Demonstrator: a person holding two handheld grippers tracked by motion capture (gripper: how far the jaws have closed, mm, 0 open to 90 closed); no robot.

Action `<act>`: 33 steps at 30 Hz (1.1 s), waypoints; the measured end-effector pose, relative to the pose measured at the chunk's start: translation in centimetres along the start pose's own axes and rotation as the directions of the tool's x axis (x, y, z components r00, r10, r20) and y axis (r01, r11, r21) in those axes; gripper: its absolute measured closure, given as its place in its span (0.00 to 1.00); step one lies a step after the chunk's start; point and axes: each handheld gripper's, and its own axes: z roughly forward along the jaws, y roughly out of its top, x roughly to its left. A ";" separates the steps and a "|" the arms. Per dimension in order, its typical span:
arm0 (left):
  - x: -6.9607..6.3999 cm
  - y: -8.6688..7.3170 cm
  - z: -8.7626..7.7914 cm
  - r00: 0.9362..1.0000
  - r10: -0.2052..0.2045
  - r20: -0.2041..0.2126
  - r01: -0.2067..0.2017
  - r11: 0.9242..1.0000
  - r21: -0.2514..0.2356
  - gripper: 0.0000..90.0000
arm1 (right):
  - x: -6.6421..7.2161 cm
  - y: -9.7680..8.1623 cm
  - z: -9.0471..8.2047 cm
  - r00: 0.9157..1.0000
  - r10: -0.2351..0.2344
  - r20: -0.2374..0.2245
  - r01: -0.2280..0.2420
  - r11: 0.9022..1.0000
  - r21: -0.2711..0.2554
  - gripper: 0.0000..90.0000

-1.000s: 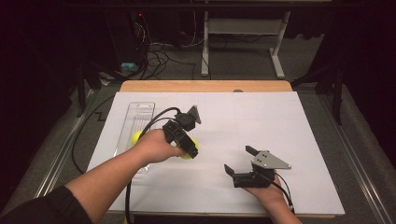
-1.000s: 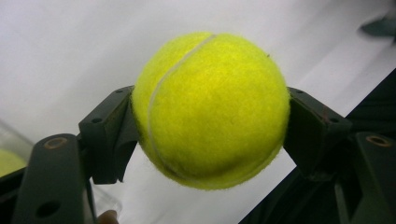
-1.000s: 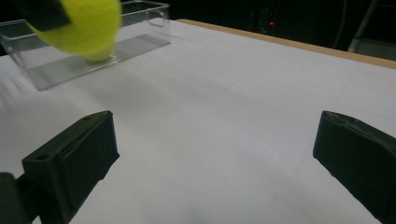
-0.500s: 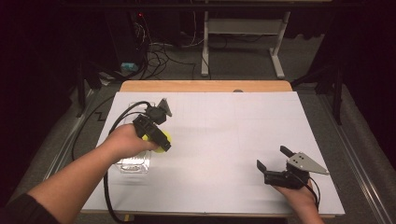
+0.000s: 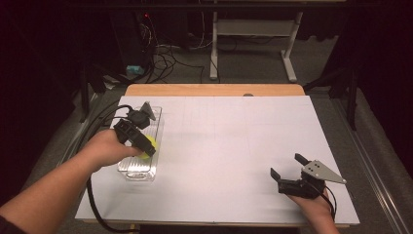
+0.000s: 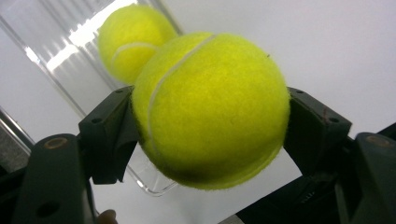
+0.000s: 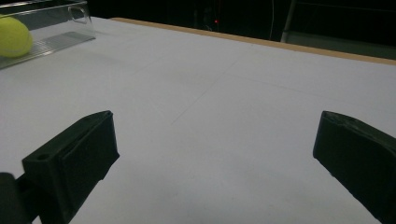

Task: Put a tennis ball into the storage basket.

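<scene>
My left gripper (image 5: pixel 147 145) is shut on a yellow tennis ball (image 5: pixel 151 144), which it holds over the near half of a clear plastic tray (image 5: pixel 139 171) at the table's left. In the left gripper view both black jaws press the sides of the tennis ball (image 6: pixel 210 109), and a second tennis ball (image 6: pixel 130 39) lies in the tray (image 6: pixel 56 70) behind it. My right gripper (image 5: pixel 287 165) stands open near the table's front right corner with nothing between its jaws. The right gripper view looks across the white table between the open jaws of the right gripper (image 7: pixel 215 140) to the tray (image 7: pixel 60 21), where a tennis ball (image 7: pixel 14 37) shows.
White paper covers the table (image 5: pixel 234 146), with a strip of bare wood (image 5: pixel 214 89) along its far edge. The left gripper's black cable (image 5: pixel 92 204) hangs over the front left edge. Beyond the table stand a white frame (image 5: pixel 253 44) and loose cables on a dark floor.
The left hand has carried the tennis ball leftward from the table's middle to above the tray. The right hand slid right toward the front corner and then stayed still.
</scene>
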 end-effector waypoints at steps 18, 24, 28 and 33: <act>2.9 -1.3 3.9 0.996 -0.084 0.041 0.082 0.995 0.050 0.29 | 0.2 -0.2 0.1 1.000 0.002 -0.010 -0.002 1.000 0.012 0.00; 3.1 -1.3 3.2 0.993 -0.108 0.039 0.107 0.994 0.025 0.13 | 0.2 -0.2 0.2 1.000 0.003 -0.012 -0.003 1.000 0.017 0.00; 2.9 -1.1 1.7 0.995 -0.085 0.052 0.087 0.996 -0.021 0.01 | 0.3 -0.2 0.2 1.000 0.004 -0.014 -0.004 1.000 0.015 0.00; 2.1 -0.5 1.7 0.998 -0.052 0.048 0.052 0.999 -0.016 0.01 | 0.4 -0.2 0.3 1.000 0.002 -0.016 -0.002 1.000 0.016 0.00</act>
